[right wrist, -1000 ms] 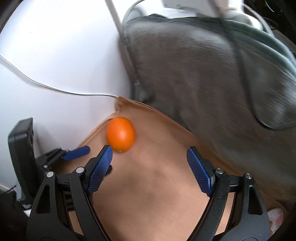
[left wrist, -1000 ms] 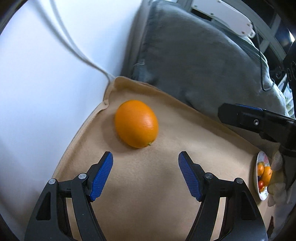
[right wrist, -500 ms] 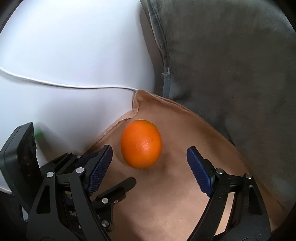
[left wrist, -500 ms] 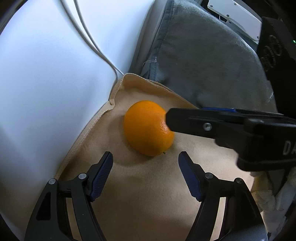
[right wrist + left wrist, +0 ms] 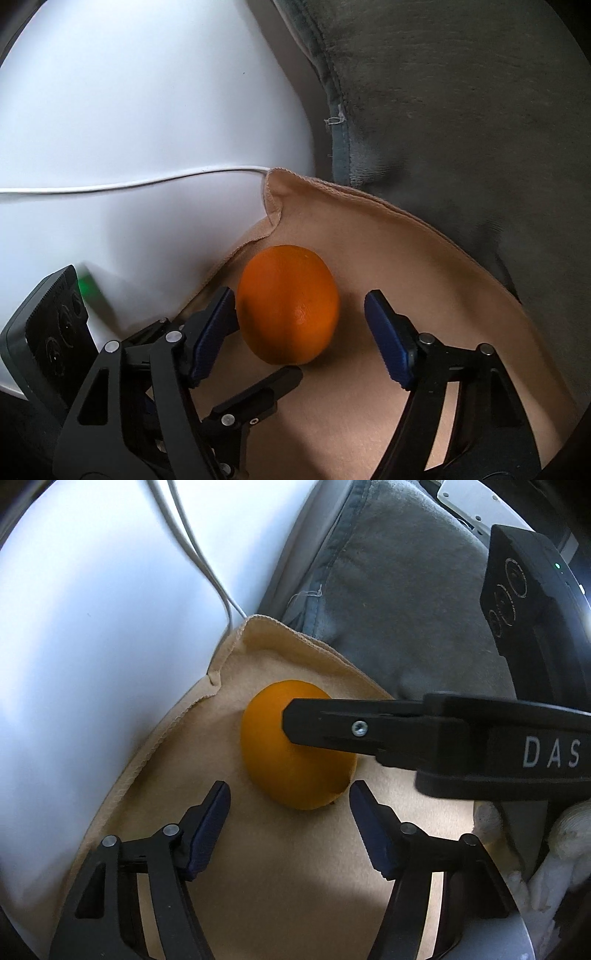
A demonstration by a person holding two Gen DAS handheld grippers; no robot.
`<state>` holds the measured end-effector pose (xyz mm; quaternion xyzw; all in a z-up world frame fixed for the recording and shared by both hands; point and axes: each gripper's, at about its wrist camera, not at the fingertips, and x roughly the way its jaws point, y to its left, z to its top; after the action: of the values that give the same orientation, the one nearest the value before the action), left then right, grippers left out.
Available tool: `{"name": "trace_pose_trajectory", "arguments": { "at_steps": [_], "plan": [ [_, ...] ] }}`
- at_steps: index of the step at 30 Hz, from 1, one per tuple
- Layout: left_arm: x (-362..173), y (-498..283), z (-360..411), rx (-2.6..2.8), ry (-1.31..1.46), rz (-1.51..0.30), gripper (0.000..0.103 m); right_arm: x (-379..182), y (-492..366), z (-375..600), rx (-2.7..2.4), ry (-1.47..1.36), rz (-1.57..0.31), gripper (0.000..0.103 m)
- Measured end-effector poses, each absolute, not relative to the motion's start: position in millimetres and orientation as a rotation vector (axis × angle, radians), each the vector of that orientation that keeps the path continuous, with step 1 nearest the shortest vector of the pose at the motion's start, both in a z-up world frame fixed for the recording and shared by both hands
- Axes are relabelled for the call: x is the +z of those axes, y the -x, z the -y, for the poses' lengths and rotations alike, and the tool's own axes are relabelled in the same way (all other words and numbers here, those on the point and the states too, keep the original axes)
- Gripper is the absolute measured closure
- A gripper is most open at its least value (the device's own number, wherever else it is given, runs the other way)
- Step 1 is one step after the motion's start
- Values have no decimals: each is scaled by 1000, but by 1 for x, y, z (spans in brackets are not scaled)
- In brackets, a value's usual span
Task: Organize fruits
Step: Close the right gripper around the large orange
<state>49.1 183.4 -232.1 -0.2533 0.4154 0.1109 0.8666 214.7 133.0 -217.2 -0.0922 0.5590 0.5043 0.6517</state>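
Note:
An orange [image 5: 280,768] lies on a beige cloth [image 5: 258,886] near its far corner. My left gripper [image 5: 290,812] is open, its blue pads just short of the orange on either side. My right gripper [image 5: 299,325] is open around the same orange [image 5: 288,302]; the left pad looks to touch it, the right pad stands apart. In the left wrist view the right gripper's black finger [image 5: 354,729] crosses in front of the orange. In the right wrist view the left gripper's finger [image 5: 258,391] lies below the orange.
A white wall [image 5: 92,646] with a white cable [image 5: 199,565] runs along the cloth's left edge. A grey cushion [image 5: 399,602] lies behind the cloth, also in the right wrist view [image 5: 461,122]. A white gloved hand [image 5: 554,856] shows at right.
Both grippers have moved forward toward the orange. My right gripper has come in from the right until its open jaws flank the orange; the fruit plate has left the left wrist view.

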Motion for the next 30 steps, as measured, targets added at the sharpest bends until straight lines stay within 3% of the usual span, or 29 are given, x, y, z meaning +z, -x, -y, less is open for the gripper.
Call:
{"name": "trace_pose_trajectory", "arguments": {
  "at_steps": [11,30],
  "plan": [
    [-233,-53,-181,183,550,-861,49,-214,-220,-137,1157,212,-1306,36],
    [-223,-50,-169,177,519,-855,50,-204,-210,-115,1162,183,-1283,38]
  ]
}}
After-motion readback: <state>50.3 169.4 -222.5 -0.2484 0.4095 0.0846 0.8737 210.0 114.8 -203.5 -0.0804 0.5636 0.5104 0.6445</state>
